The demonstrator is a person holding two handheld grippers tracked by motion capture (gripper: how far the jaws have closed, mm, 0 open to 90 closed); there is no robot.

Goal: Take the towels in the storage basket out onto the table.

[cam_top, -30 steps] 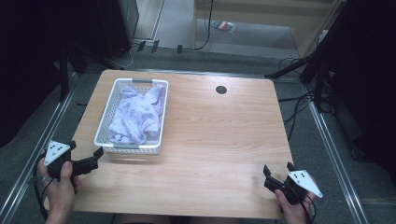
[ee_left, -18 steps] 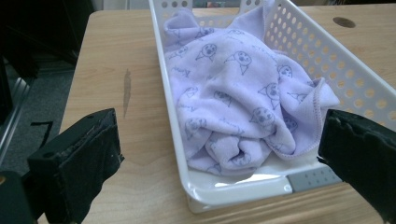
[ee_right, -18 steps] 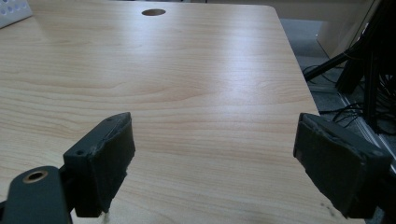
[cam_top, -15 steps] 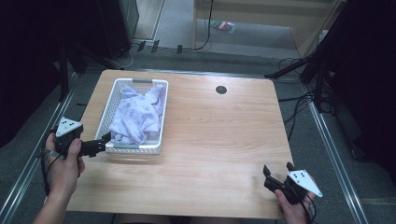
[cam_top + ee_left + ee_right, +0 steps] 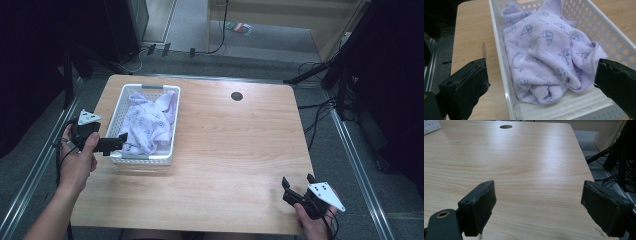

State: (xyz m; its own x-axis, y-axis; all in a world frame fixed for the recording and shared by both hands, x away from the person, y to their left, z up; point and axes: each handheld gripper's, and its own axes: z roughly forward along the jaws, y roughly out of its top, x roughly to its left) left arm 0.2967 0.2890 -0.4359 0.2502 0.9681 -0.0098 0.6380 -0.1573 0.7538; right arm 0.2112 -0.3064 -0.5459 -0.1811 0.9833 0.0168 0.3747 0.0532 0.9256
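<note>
A lavender printed cloth [image 5: 150, 122] lies bunched in a white perforated basket [image 5: 119, 112] on the left of the wooden table. My left gripper [image 5: 116, 144] is at the basket's near-left corner, open. In the left gripper view the cloth [image 5: 544, 50] sits just ahead between the jaws of the left gripper [image 5: 541, 70], and the basket's wall [image 5: 501, 62] runs between them; one jaw is outside the basket, the other over its inside. My right gripper [image 5: 298, 182] rests near the table's front right, open. Between the jaws of the right gripper [image 5: 537, 195] lies only bare wood.
The table [image 5: 235, 145] has a round cable hole [image 5: 236, 96] at the back centre, also seen as a cable hole [image 5: 506, 126] in the right gripper view. Cables and dark stands crowd the floor to the right [image 5: 345, 85].
My left hand has lifted its gripper from the table's front-left edge and brought it forward to the basket's near-left corner. The right gripper has stayed in place.
</note>
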